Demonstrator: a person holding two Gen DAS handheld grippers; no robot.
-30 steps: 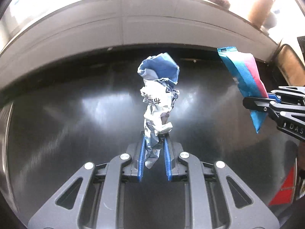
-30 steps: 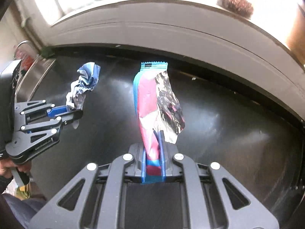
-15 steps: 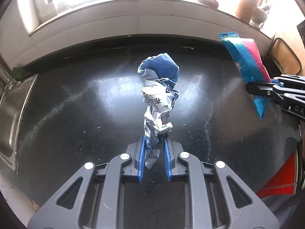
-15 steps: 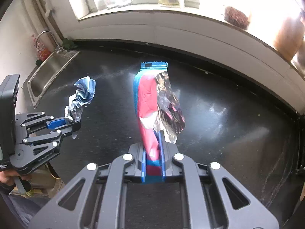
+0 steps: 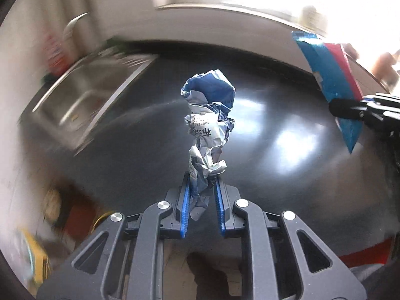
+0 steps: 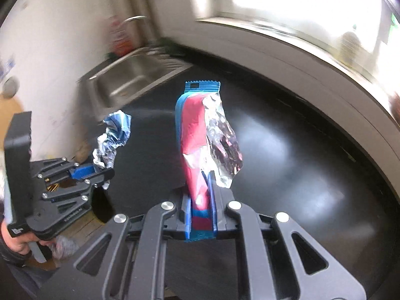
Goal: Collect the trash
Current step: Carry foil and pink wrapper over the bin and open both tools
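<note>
Dark surface (image 5: 287,125) lies below as my left hand-held gripper (image 5: 202,200) pinches crumpled paper (image 5: 208,125) and my right hand-held gripper (image 6: 200,207) clamps a wrapper (image 6: 195,137); a quick swing could shake either loose.

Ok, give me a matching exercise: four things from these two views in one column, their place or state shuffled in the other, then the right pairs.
Things:
1. crumpled blue and white wrapper
2. blue and pink snack wrapper
3. sink
4. countertop

Places or states:
A. dark and glossy, below both pieces of trash
B. clamped in the right gripper, foil lining peeled open
C. steel, set into the far left end of the counter
D. clamped in the left gripper, standing up from its jaws

Pairs: 1-D, 2-B, 3-C, 4-A
</note>
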